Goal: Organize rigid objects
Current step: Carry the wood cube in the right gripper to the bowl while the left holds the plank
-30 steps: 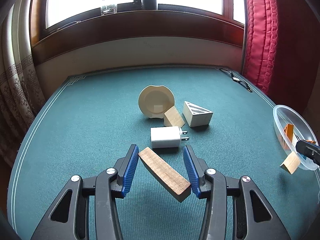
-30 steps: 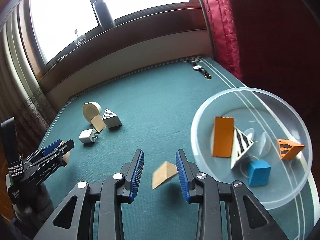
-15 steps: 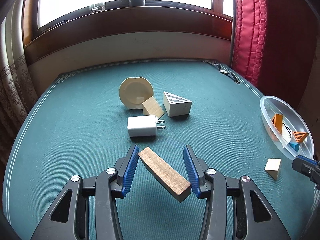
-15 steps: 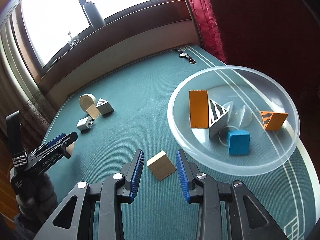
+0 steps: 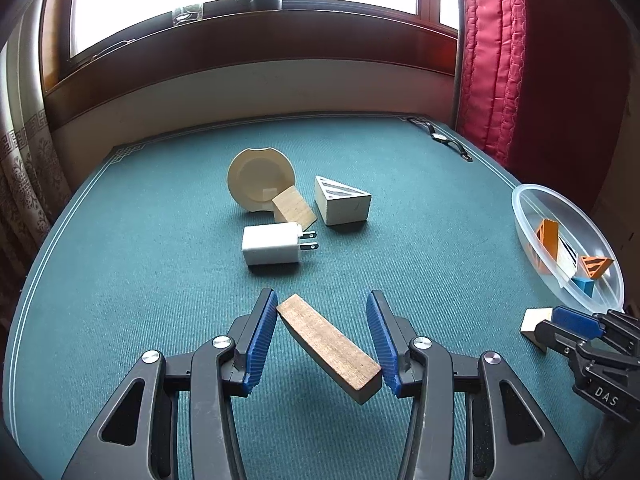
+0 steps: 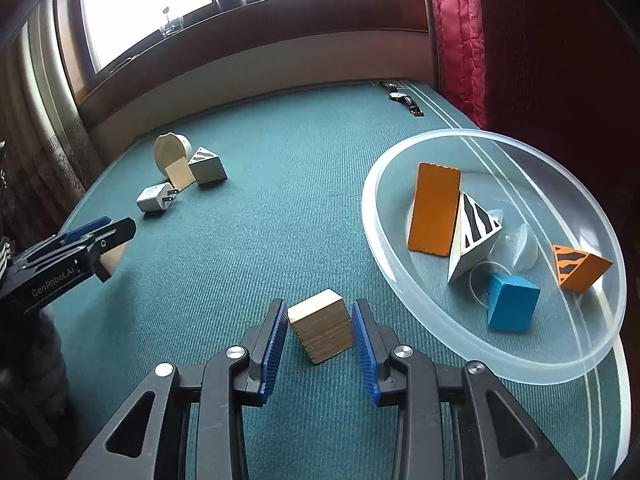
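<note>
Wooden and rigid, probably light, the pale block (image 6: 322,326) sat pinched at its flat sides in your right gripper (image 6: 320,328) just beside the clear bowl (image 6: 400,280), while your left gripper (image 5: 322,340) pinched a brown block (image 5: 328,346) endwise farther off.

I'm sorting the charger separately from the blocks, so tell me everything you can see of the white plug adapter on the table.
The white plug adapter is a small boxy charger with rounded edges, in what looks like smooth matt plastic. Two flat metal prongs stick out of one end, pointing toward the striped wedge block. It lies on its side on the green table, just in front of the round cream disc and the small tan block. No cable shows. Neither gripper touches it; whether it touches the tan block I cannot tell.
</note>
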